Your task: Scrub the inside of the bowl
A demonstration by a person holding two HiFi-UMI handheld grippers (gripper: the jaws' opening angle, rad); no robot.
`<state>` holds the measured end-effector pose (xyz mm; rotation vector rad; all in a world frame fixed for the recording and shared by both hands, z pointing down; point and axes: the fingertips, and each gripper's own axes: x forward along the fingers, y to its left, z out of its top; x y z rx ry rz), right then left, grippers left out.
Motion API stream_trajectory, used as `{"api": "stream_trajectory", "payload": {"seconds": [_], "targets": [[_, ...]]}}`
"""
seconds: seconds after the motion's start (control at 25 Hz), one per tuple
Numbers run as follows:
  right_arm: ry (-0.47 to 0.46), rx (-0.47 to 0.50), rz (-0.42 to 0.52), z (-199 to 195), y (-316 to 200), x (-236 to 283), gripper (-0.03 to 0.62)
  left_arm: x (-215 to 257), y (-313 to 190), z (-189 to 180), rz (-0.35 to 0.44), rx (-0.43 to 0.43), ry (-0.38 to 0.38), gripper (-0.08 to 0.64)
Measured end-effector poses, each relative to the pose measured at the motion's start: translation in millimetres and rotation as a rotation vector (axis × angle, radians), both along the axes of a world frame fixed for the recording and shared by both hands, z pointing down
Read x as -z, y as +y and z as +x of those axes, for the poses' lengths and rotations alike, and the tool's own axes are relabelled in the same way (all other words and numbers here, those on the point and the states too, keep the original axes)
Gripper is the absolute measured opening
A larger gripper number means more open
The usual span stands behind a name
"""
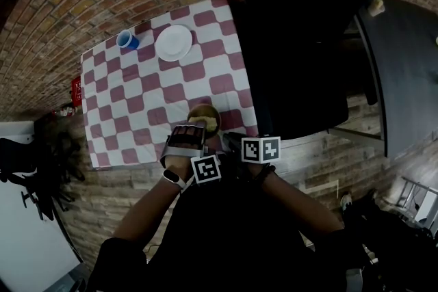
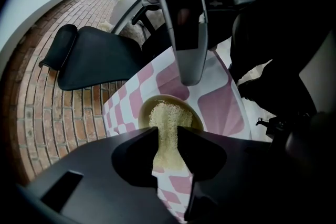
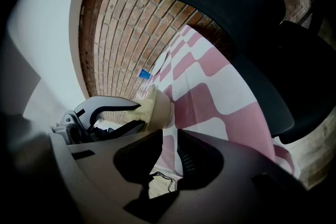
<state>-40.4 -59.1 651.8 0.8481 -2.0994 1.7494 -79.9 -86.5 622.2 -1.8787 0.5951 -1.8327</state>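
An olive-tan bowl [image 1: 207, 114] stands near the front edge of the checked table [image 1: 137, 106]. My left gripper [image 1: 188, 135] is shut on a pale yellow scrub sponge [image 2: 167, 126], whose far end reaches down into the bowl [image 2: 195, 115]. In the right gripper view the bowl [image 3: 159, 107] shows side-on, with the sponge [image 3: 135, 112] over its rim in the left gripper's fingers [image 3: 105, 104]. My right gripper [image 3: 169, 136] hangs just right of the bowl, jaws close together with nothing between them. Its grey finger [image 2: 189, 55] hovers above the bowl's far rim.
A white plate [image 1: 174, 42] and a blue cup [image 1: 127, 40] sit at the table's far end. A black office chair [image 1: 301, 31] stands against the table's right side. A red object [image 1: 76, 90] lies off the left edge. Brick floor surrounds the table.
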Motion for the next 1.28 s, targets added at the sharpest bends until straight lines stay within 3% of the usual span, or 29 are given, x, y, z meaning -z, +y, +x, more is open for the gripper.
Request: {"api": "stream_trajectory", "payload": {"seconds": [0.12, 0.24, 0.36, 0.52, 0.72, 1.04, 1.28], "targets": [[-0.001, 0.003, -0.001, -2.2, -0.3, -0.4, 0.101, 1.5, -3.7, -12.8, 0.001, -0.010, -0.057, 0.116], [0.002, 0.013, 0.003, -5.6, 0.4, 0.9, 0.101, 2.3, -13.7, -16.1, 0.016, 0.013, -0.044, 0.117], [0.003, 0.014, 0.001, -6.8, 1.7, 0.6, 0.101, 5.4, -22.0, -24.6, -0.001, -0.009, -0.136, 0.116], [0.004, 0.004, -0.004, -4.7, 1.9, -0.8, 0.101, 9.4, -31.2, -6.8, 0.038, 0.004, -0.046, 0.117], [0.003, -0.009, -0.004, -2.6, 1.1, -1.3, 0.102, 10.5, -15.8, 4.6, 0.028, 0.017, 0.038, 0.117], [-0.001, -0.003, -0.004, -4.6, 0.3, -2.1, 0.101, 9.6, 28.5, -9.5, -0.052, 0.002, 0.016, 0.117], [-0.006, 0.014, -0.005, -11.4, 2.1, -0.4, 0.102, 11.0, 17.7, -24.9, -0.027, 0.012, -0.015, 0.117]]}}
